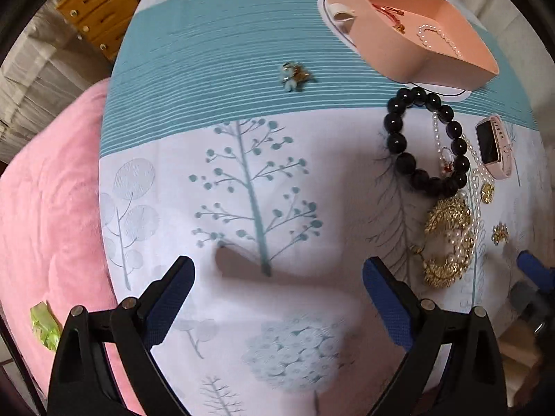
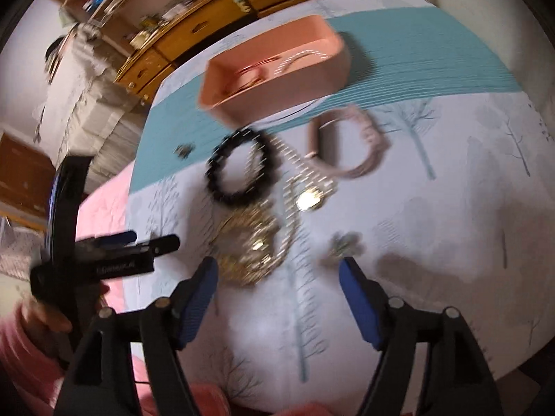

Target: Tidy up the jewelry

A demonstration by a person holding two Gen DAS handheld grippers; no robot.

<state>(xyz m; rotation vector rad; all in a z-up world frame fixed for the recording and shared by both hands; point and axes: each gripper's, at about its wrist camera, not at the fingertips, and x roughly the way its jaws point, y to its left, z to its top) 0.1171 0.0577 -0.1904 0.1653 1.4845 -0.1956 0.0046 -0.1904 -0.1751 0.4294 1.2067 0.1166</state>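
A pink tray stands at the far right of the tree-print cloth and holds a pearl string and a red piece. Near it lie a black bead bracelet, a gold pearl brooch, a pink smartwatch and a small blue-gold charm. My left gripper is open and empty above bare cloth, left of the jewelry. In the blurred right wrist view, my right gripper is open and empty just in front of the gold brooch, with the bracelet, watch and tray beyond.
A pink blanket lies left of the cloth. A wooden drawer unit stands behind. A small gold earring lies by the brooch. The left gripper tool shows at the left of the right wrist view.
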